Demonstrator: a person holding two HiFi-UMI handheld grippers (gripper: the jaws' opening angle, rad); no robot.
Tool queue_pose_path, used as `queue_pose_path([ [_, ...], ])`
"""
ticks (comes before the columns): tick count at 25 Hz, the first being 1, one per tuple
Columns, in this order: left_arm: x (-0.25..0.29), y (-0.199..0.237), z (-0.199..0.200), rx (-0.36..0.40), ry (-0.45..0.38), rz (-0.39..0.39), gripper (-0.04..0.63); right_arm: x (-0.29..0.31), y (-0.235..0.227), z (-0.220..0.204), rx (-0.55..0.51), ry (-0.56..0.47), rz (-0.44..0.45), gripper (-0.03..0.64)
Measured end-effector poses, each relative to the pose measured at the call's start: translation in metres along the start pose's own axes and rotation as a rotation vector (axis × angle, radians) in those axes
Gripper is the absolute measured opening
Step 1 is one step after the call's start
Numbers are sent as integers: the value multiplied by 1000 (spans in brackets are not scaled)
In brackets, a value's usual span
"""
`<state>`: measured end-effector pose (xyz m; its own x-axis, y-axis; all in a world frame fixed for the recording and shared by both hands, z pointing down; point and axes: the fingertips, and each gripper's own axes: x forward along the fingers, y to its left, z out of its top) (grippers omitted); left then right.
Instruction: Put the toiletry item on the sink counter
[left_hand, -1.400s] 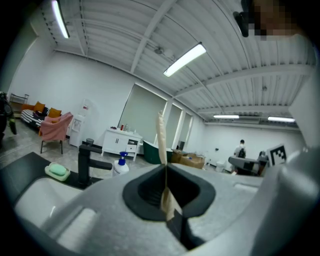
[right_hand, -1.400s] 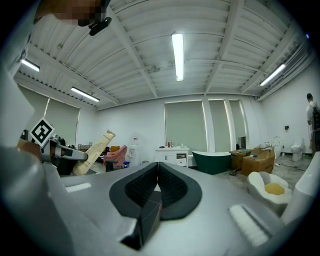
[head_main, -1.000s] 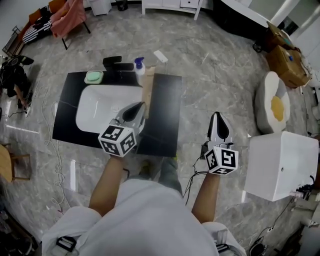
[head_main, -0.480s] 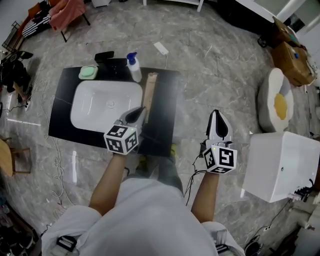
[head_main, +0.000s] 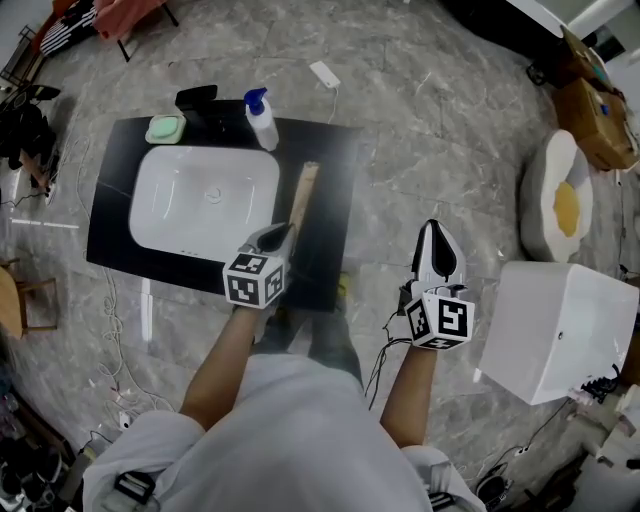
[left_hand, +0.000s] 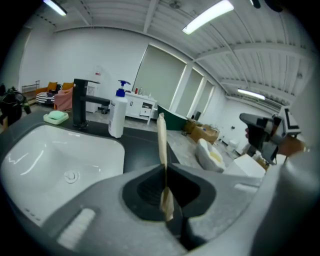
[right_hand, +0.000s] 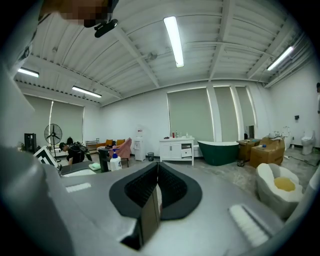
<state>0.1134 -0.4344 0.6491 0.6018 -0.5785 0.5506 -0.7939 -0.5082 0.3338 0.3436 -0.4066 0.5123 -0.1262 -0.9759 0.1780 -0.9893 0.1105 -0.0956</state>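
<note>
Right of the sink (head_main: 200, 195), your left gripper (head_main: 278, 235) jaws pinch the stick (head_main: 303, 195) by one end, so it could twist loose; right gripper (head_main: 434, 232) jaws closed, empty.

White box (head_main: 555, 325) beside egg-shaped cushion (head_main: 562, 210)

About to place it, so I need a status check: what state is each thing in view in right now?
Left hand-held gripper: shut on the toiletry item.
Toiletry item: held by one end, sticking out over the sink counter.
Right hand-held gripper: shut, empty.
Pump bottle: upright on the sink counter.
Green soap: lying at the sink counter's back left corner.
Sink basin: empty.
</note>
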Motion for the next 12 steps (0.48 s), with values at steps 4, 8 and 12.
queue_pose_path([
  [4,17,9,-17,-19,50,26,11,10,-5,-15,10,27,6,3],
  [8,31,17,-32,-21,98,49,12,17,-12,-27,14,50,4,3],
  [12,44,22,-44,-45,130,63,14,20,-23,-35,16,67,-7,3],
])
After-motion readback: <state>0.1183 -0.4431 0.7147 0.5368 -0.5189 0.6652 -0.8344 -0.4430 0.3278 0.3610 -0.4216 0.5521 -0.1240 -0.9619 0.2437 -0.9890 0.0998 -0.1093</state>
